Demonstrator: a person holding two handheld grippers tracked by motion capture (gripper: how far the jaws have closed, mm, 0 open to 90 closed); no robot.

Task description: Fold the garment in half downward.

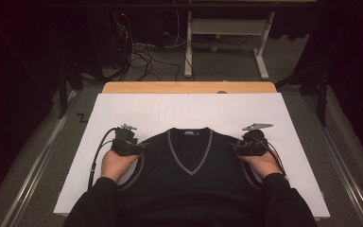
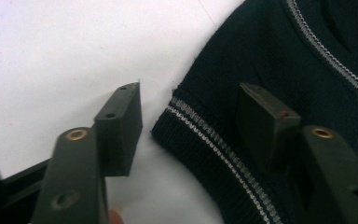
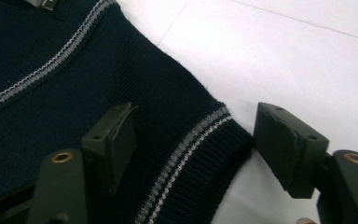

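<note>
Dark vest (image 1: 189, 175) flat on table (image 1: 137, 111): left gripper (image 2: 189, 123) and right gripper (image 3: 193, 144) half-open, jaws astride each shoulder edge, not pinching.

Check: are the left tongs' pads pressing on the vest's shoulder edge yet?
Apart. The left gripper view shows the left tongs straddling the vest shoulder edge; one pad sits over white table cover with a visible gap.
</note>
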